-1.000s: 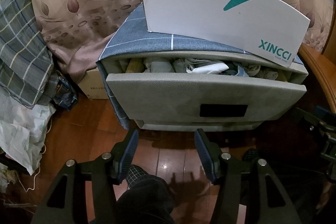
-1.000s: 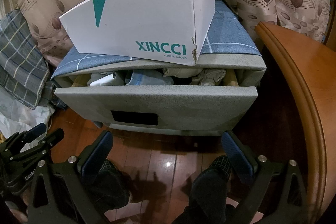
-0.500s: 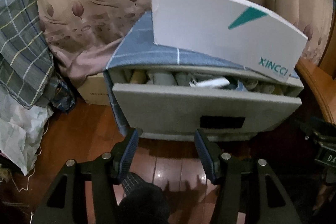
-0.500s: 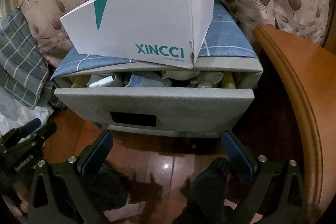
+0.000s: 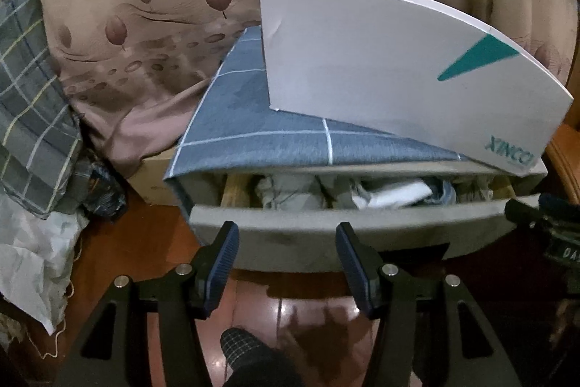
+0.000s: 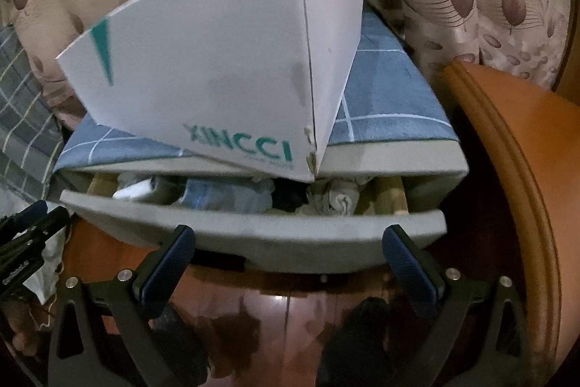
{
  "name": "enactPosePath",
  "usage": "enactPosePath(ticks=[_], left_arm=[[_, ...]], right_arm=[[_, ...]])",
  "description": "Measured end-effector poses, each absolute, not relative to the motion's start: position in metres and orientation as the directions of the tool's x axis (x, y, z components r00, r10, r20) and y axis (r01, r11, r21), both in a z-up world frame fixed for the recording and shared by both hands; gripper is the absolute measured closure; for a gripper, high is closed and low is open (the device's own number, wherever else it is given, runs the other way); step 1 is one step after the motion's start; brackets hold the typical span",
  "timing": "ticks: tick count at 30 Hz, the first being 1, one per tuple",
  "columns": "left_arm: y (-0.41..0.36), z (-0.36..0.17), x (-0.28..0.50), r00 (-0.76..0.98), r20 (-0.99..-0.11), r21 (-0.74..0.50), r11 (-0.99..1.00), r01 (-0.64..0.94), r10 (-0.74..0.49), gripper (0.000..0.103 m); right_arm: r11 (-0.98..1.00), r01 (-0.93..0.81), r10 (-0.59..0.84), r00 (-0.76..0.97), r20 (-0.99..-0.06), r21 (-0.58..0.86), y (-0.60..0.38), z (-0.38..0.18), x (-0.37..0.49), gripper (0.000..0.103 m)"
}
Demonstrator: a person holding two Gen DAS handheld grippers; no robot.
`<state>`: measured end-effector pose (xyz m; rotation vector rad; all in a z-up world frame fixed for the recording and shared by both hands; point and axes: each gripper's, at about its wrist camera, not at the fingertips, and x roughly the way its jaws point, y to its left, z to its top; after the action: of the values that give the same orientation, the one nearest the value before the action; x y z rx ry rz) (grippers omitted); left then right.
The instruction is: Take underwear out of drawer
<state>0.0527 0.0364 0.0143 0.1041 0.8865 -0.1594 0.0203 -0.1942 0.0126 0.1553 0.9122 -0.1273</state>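
A grey fabric drawer (image 5: 290, 243) (image 6: 275, 242) stands partly pulled out of a low cabinet covered with blue checked cloth (image 5: 253, 126). Rolled and folded underwear fills it: pale grey rolls (image 5: 286, 193), a white piece (image 5: 395, 194), a light blue piece (image 6: 224, 198) and beige rolls (image 6: 337, 198). My left gripper (image 5: 287, 263) is open just in front of the drawer's left half, holding nothing. My right gripper (image 6: 290, 263) is open wide at the drawer front, also holding nothing. Each gripper shows at the edge of the other's view.
A white XINCCI shoe box (image 6: 224, 78) (image 5: 398, 78) sits on the cabinet top, overhanging the drawer opening. A wooden bed frame (image 6: 514, 176) is at the right, plaid cloth (image 5: 32, 111) and white plastic (image 5: 32, 260) at the left. A person's socked feet (image 5: 250, 361) rest on the wooden floor.
Both grippers have moved forward and closer to the drawer, so it looms larger. Their jaws stayed open. The drawer's contents have not moved.
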Motion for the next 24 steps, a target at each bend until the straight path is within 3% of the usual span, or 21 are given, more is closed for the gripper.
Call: enactPosePath(ticks=[12,24], left_arm=[[0.015,-0.009,0.095,0.58,-0.811,0.067,0.97,0.233,-0.083,0.046],[0.014,-0.028,0.123,0.523,-0.845,0.003,0.978,0.209,-0.109,0.046]], right_arm=[[0.985,0.173,-0.083,0.587,-0.805,0.025,-0.194,-0.01,0.051,0.001],[0.984,0.173,-0.077,0.583,-0.809,0.031,-0.196,-0.019,0.065,0.001]])
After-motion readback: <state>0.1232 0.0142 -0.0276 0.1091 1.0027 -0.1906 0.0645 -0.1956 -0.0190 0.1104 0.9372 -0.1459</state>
